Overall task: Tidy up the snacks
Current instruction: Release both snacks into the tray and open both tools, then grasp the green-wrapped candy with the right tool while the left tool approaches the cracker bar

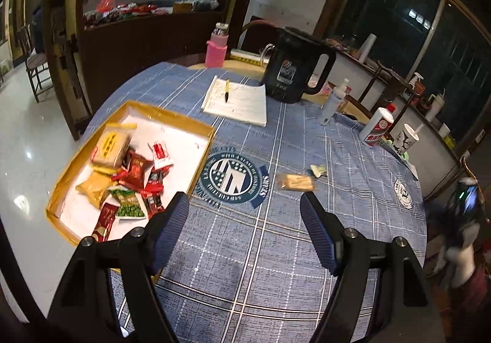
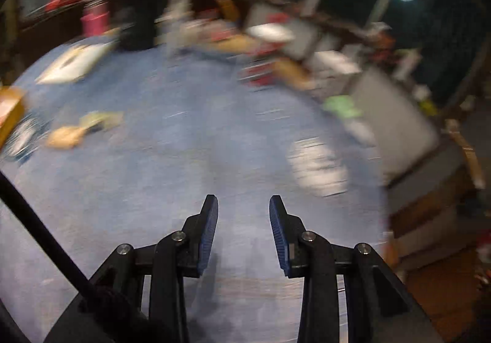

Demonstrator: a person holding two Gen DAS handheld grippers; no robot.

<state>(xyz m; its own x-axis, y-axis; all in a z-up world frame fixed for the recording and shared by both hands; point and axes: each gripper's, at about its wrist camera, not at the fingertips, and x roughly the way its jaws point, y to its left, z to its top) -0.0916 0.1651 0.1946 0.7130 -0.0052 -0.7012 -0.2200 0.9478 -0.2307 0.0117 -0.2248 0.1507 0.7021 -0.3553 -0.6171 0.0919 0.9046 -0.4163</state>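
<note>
With both the left gripper (image 1: 244, 208) and right gripper (image 2: 244, 208) open and empty, the tan snack packet (image 1: 295, 182) at twelve o'clock appears light and crinkly; grasp across its short sides.

In the left wrist view a box (image 1: 196, 123) holding a heap of snack packets (image 1: 129, 177) sits at centre left on the tablecloth (image 1: 245, 251). Two loose packets (image 1: 296, 182) lie right of it at frame centre. Above, a notepad (image 1: 236, 100) with a pen (image 1: 226, 90) on it lies before a kettle (image 1: 294, 66), a bottle (image 1: 216, 46) to its upper left.
</note>
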